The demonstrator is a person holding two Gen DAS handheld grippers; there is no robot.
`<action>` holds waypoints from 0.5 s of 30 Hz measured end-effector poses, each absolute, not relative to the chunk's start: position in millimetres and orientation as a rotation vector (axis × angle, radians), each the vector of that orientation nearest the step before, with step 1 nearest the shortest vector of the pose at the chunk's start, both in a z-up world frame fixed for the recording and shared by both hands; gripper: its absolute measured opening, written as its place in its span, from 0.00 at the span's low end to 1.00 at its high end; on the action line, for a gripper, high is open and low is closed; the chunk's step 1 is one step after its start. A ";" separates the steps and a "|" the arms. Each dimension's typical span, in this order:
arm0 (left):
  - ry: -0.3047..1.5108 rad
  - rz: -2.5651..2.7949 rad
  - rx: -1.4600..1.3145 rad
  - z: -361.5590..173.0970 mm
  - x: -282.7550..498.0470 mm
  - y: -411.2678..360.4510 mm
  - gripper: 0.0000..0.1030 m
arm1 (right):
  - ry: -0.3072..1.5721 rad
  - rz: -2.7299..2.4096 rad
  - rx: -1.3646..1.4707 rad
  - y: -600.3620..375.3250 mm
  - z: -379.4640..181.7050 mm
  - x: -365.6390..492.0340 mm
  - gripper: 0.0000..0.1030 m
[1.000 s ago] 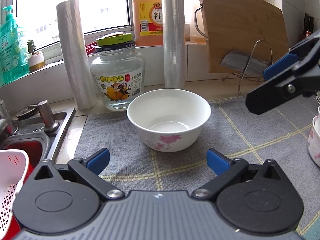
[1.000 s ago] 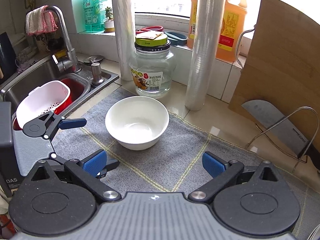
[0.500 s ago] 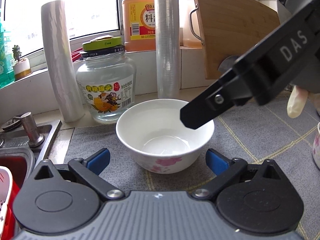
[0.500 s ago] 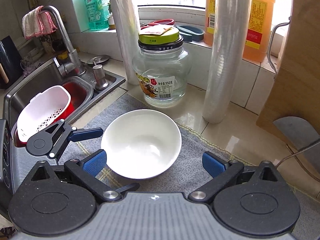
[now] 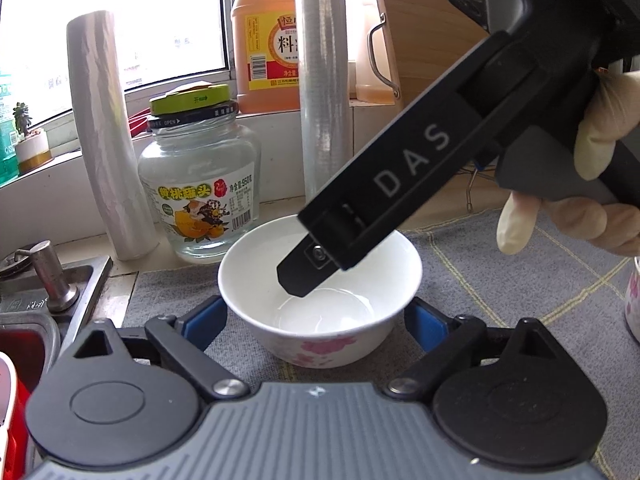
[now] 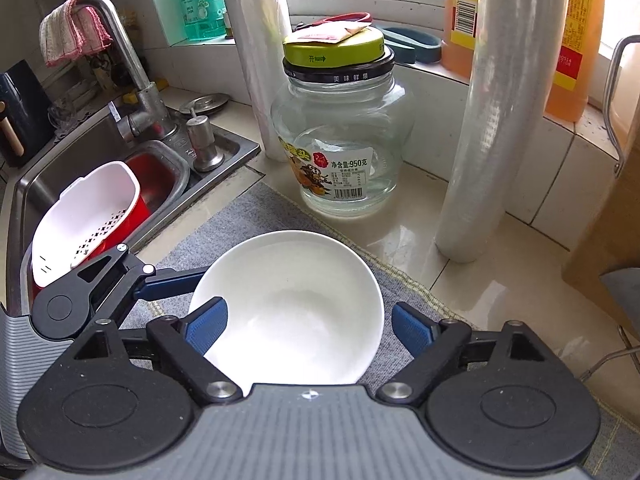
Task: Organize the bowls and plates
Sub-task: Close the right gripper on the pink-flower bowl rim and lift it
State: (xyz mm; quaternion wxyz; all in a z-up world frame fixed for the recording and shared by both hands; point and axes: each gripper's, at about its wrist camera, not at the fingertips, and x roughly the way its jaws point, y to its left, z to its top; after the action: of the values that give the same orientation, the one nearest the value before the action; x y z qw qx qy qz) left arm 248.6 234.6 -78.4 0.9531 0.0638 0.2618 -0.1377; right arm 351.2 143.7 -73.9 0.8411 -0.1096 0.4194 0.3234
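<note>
Bowl (image 5: pixel 320 312) sits between both closing hand-held grippers, left (image 5: pixel 316 320) and right (image 6: pixel 306 326), pads not yet pressing.

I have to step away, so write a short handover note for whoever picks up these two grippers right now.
Left gripper: closing, blue pads on either side of the white ceramic bowl with pink flowers; contact not certain.
Right gripper: closing from above, one finger inside the bowl, the other outside its rim; grip also unconfirmed.
Bowl: upright and empty on the grey checked mat, in front of the glass jar with a green lid.
Done: nothing moved or stacked as far as shows.
Left: secure the bowl, lift it clear of the jar, put it with the other flowered dish at the mat's right edge.
</note>
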 end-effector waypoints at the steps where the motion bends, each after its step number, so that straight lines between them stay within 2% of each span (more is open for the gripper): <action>1: 0.532 -0.281 0.129 -78.4 248.5 234.6 0.92 | 0.889 0.685 -0.234 144.8 -74.8 352.6 0.88; 6: 0.531 -0.292 0.124 -78.0 249.3 235.8 0.90 | 0.903 0.698 -0.231 147.9 -79.1 358.5 0.82; 15: 0.531 -0.296 0.121 -77.8 249.4 235.8 0.90 | 0.903 0.696 -0.224 147.8 -79.6 358.2 0.81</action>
State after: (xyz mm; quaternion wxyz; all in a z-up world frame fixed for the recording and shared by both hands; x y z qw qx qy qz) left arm 249.4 235.8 -77.8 0.9523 0.0597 0.2613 -0.1457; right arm 358.2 147.8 -79.6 0.8359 -0.1059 0.4267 0.3287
